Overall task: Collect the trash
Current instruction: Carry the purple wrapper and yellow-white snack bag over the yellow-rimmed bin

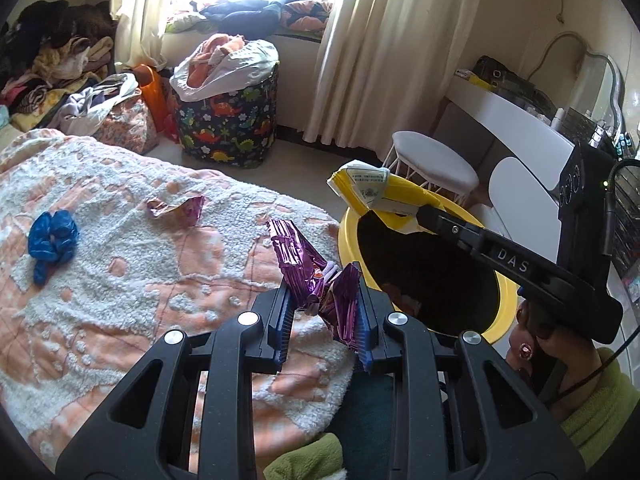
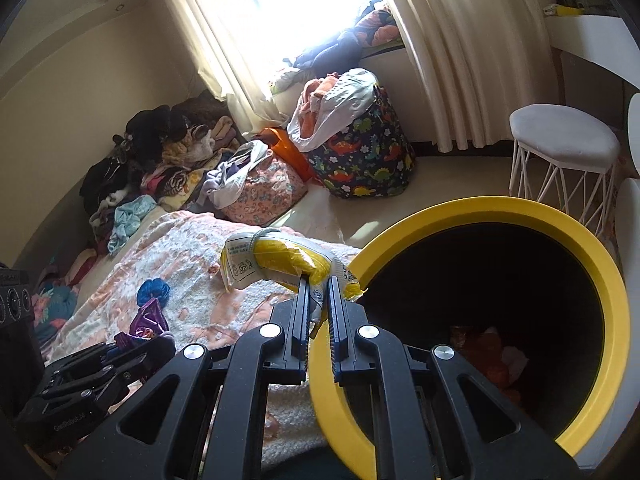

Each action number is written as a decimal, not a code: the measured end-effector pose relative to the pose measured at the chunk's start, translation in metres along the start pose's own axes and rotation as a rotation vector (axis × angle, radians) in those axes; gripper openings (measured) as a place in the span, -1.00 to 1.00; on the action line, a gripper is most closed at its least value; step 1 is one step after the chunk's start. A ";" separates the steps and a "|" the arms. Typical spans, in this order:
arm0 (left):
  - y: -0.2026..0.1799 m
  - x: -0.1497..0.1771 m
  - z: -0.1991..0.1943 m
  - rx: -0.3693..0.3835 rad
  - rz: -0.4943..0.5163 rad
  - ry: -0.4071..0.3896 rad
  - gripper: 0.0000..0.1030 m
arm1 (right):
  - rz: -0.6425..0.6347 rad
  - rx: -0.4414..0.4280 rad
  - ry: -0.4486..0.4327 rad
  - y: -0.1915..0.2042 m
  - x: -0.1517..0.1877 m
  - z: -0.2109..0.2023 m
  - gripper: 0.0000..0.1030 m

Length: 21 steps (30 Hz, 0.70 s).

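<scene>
The left gripper [image 1: 324, 312] pinches a crumpled purple foil wrapper [image 1: 308, 268] over the fleecy peach-and-white blanket [image 1: 120, 280]. At 2 o'clock the right gripper [image 2: 318, 292] clamps a yellow plastic packet [image 2: 280, 264] at the rim of one round yellow bin [image 2: 592, 264], which holds orange scraps [image 2: 488, 356]. Farther on the blanket lie two pieces: a second purple wrapper [image 1: 176, 210] and a blue wad [image 1: 52, 240].

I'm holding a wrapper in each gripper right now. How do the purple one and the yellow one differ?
The purple foil wrapper is shiny and crumpled; the yellow packet is matte, smoother, with white printed ends. The left gripper holds the purple one over the bed blanket, while the right gripper holds the yellow one at the rim of the yellow bin. Both are clamped between fingers, not yet dropped.
</scene>
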<state>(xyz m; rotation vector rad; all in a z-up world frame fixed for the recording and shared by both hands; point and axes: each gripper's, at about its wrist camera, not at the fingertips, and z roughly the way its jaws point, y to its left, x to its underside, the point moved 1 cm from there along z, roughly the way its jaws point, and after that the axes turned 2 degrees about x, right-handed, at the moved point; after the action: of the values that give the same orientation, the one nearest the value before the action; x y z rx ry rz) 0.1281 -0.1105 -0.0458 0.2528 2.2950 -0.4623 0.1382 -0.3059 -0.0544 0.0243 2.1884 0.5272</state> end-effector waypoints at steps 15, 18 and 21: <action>-0.046 -0.001 0.018 0.060 0.097 0.016 -0.62 | 0.100 0.091 -0.055 -0.047 -0.010 -0.019 -0.84; -0.052 0.000 0.021 0.070 0.112 0.021 -0.62 | 0.124 0.110 -0.057 -0.057 -0.010 -0.020 -0.84; -0.059 0.000 0.024 0.078 0.124 0.026 -0.62 | 0.142 0.127 -0.058 -0.066 -0.008 -0.022 -0.84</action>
<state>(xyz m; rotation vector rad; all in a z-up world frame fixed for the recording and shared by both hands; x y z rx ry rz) 0.1255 -0.1738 -0.0469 0.4397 2.2738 -0.4878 0.1377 -0.3756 -0.0613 0.2622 2.1701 0.4597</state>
